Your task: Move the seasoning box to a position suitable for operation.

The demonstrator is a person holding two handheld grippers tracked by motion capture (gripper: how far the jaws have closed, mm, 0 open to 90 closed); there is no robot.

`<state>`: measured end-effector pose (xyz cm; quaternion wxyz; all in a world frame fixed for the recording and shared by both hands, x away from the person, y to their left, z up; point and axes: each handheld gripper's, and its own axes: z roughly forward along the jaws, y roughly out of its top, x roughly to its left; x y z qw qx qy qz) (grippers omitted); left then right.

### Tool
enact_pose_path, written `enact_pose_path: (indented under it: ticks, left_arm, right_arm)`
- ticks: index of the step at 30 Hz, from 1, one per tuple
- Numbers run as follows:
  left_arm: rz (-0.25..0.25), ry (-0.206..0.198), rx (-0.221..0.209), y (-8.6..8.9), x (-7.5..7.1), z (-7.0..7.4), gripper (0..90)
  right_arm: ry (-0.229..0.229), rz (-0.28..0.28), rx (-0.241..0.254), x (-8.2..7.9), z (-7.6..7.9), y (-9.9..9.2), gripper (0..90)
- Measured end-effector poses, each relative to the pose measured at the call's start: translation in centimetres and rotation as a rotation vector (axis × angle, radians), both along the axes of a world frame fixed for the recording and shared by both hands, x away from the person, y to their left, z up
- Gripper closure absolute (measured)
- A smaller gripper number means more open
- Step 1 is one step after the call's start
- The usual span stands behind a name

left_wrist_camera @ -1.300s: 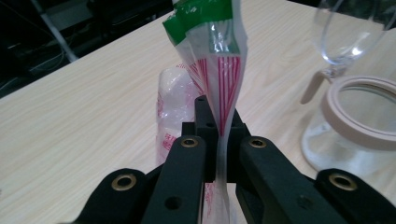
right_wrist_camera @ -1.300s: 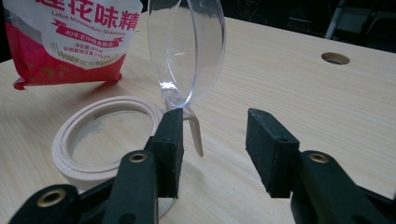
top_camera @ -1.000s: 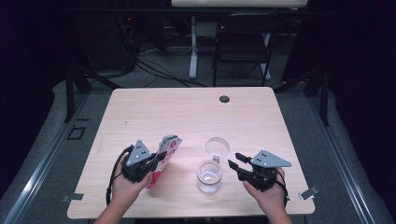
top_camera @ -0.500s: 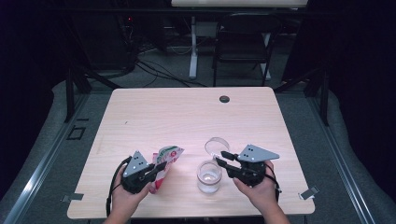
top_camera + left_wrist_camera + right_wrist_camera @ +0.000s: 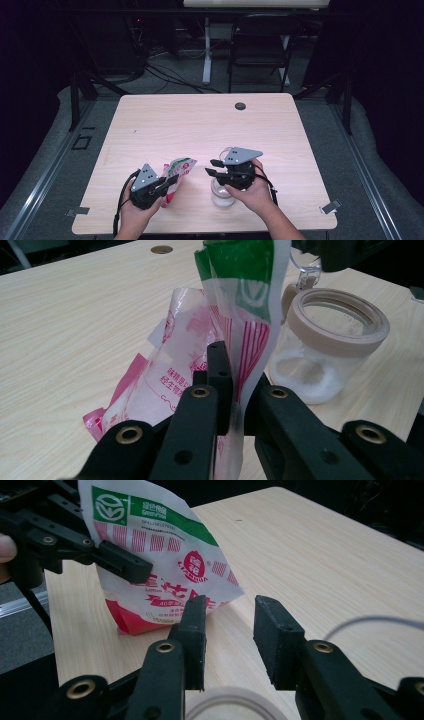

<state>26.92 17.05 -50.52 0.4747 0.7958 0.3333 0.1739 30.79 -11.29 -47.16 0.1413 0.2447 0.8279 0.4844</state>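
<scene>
I am working at a pale wooden table (image 5: 200,125), seen from above, with my two hands coming in from its near edge.

My left gripper (image 5: 167,182) sits close to the near edge, left of the middle. Its jaws are pressed together on the edge of a plastic bag (image 5: 176,172) printed in red, white and green. In the left gripper view the bag (image 5: 235,325) rises upright from the pinch, its green band at the top, while its lower part slumps crumpled onto the wood. In the right gripper view the bag (image 5: 160,560) stands with its printed face toward me, and the left gripper (image 5: 135,567) clamps it from the side.

Just beside the bag, toward the right, a clear glass jar (image 5: 222,195) stands upright near the near edge. In the left gripper view the jar (image 5: 325,345) is lidless, with a beige ring round its mouth and white powder settled at the bottom.

My right gripper (image 5: 214,167) hovers above the jar, pointing toward the bag. Its jaws have just been opening a little and now stand partly spread with nothing between them. In the right gripper view the right gripper (image 5: 227,615) frames bare wood, with the beige rim just below it.

A small dark round cap (image 5: 240,106) sits in the tabletop near the far edge.
</scene>
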Motion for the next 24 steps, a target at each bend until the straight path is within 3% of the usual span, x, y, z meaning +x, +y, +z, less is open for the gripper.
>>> enact_pose_path:
  ticks: [13,21,24]
  left_arm:
    - [0.013,-0.002,-0.019,0.1,-0.2,-0.1,88.4]
    - [0.004,-0.001,-0.018,0.2,-0.4,-0.2,87.3]
    - [0.011,-0.001,-0.018,0.2,-0.5,-0.2,87.4]
  right_arm:
    - [0.053,0.057,-0.036,3.1,-0.6,4.2,62.4]
    - [0.041,0.079,-0.049,3.5,-0.4,5.6,54.5]
    - [0.04,0.098,-0.053,3.4,-0.4,5.9,55.7]
